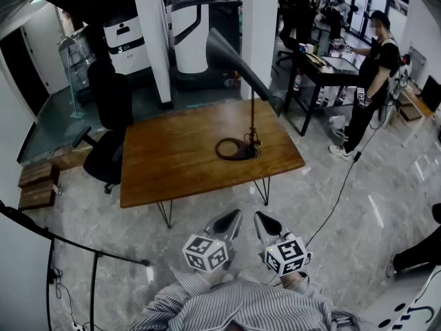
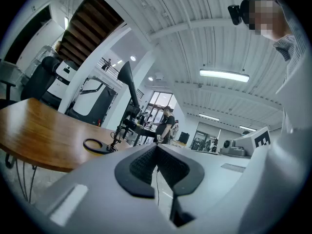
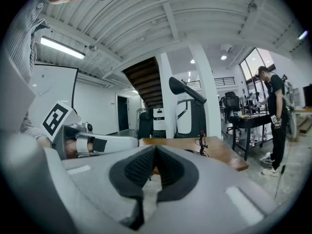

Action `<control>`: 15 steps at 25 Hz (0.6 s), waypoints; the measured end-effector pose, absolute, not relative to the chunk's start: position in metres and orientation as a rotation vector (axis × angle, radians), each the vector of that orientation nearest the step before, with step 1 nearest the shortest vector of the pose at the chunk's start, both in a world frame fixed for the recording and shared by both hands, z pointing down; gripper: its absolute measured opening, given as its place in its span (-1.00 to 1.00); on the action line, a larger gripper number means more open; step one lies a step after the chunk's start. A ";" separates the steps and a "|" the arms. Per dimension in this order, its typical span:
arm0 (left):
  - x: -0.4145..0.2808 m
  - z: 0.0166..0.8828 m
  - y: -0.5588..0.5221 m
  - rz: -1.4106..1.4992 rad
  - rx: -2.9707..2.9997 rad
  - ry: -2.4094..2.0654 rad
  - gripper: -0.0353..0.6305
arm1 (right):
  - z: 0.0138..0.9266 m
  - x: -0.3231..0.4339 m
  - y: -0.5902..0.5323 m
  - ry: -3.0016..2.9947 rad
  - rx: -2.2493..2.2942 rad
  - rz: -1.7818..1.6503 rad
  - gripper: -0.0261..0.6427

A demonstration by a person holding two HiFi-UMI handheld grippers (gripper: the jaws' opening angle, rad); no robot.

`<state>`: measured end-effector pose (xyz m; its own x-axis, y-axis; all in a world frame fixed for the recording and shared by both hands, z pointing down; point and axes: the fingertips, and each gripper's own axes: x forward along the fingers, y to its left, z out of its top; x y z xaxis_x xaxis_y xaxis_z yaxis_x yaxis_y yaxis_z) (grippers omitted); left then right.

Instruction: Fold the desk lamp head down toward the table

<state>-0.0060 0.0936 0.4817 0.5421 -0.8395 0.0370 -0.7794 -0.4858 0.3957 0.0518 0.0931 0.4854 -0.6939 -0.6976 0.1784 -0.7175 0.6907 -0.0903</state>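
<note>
Left gripper point(image 1: 236, 216), right gripper point(image 1: 260, 217), off table point(image 1: 200, 188) edge

Person wears a grey-white striped cloth shirt point(image 1: 234, 307). Left light-grey plastic gripper point(image 1: 235, 216) and right light-grey plastic gripper point(image 1: 260, 218): black ribbed pads point(image 2: 141, 165), each bearing a white cube with black square markers point(image 1: 205, 252).

A broad white pillar point(image 1: 260, 26) rises at the far side of the room. Just left of it sits a white and dark machine point(image 1: 195, 36). Further left, past a slimmer pillar point(image 1: 153, 40), stands another white unit point(image 1: 126, 43). Well left of the broad pillar and nearer the camera is a black office chair point(image 1: 109, 126). Right of the broad pillar stands a black desk point(image 1: 329, 71) (cluttered, its items too small to name), a person in black point(image 1: 372, 81) beside it. A black cable point(image 1: 343, 185) trails over the grey floor.
</note>
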 end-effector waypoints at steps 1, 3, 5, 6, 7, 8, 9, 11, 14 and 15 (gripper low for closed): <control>-0.005 0.481 0.094 -0.226 2.417 -1.332 -0.88 | 0.486 0.054 0.093 -2.766 1.167 0.231 -0.92; -0.005 0.480 0.094 -0.222 2.417 -1.339 -0.88 | 0.486 0.056 0.093 -2.763 1.169 0.229 -0.92; -0.005 0.479 0.092 -0.220 2.415 -1.346 -0.88 | 0.484 0.056 0.091 -2.762 1.168 0.222 -0.92; -0.005 0.479 0.091 -0.221 2.414 -1.348 -0.88 | 0.483 0.056 0.090 -2.764 1.167 0.216 -0.92; -0.004 0.480 0.089 -0.221 2.414 -1.349 -0.88 | 0.482 0.056 0.088 -2.765 1.167 0.211 -0.92; -0.004 0.480 0.087 -0.220 2.415 -1.349 -0.88 | 0.481 0.056 0.086 -2.767 1.168 0.207 -0.92; -0.003 0.481 0.086 -0.219 2.415 -1.348 -0.88 | 0.481 0.057 0.084 -2.769 1.168 0.204 -0.92; -0.001 0.483 0.083 -0.217 2.416 -1.344 -0.88 | 0.481 0.057 0.081 -2.770 1.169 0.199 -0.92; 0.002 0.486 0.079 -0.215 2.412 -1.333 -0.88 | 0.482 0.061 0.076 -2.766 1.177 0.198 -0.92; 0.003 0.486 0.077 -0.217 2.411 -1.329 -0.88 | 0.482 0.062 0.075 -2.765 1.182 0.198 -0.92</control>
